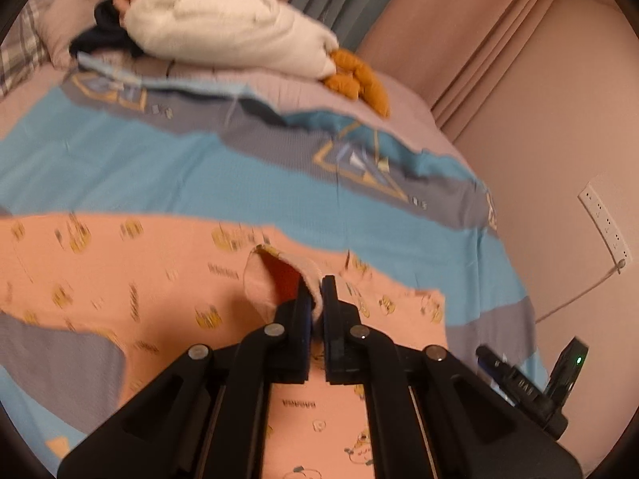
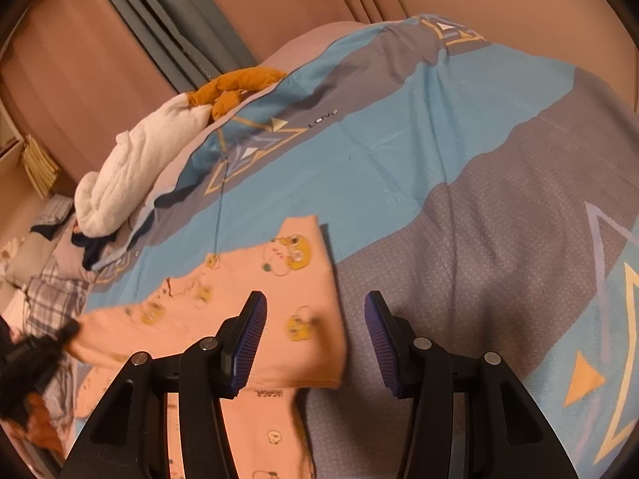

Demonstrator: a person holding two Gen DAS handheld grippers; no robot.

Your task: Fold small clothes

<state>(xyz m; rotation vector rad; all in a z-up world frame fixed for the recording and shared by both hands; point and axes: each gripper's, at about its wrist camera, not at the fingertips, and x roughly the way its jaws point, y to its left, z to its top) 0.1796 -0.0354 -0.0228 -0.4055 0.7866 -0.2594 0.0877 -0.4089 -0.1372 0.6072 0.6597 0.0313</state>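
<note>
A small peach-pink cotton garment printed with yellow cartoon figures lies spread on a bed covered by a blue and grey patterned quilt. In the left wrist view its long axis runs roughly left to right across the quilt, with another part reaching down toward the camera. Small printed lettering on the fabric shows mirrored or upside down in both views and cannot be read reliably; on the quilt, the word "LOVE" is legible in the right wrist view.

The left tongs are pinched together on a raised, folded edge of the garment, lifting a small tent of cloth with its darker inside showing. The right tongs stand wide apart, holding nothing, hovering over the garment's right-hand edge where it meets the grey band of the quilt.

At the far end of the bed lie a bulky white fluffy bundle, an orange-brown plush toy touching it, and dark clothing beside a plaid pillow. Pink curtains hang behind. A white wall power strip with a trailing cable sits to the right.
</note>
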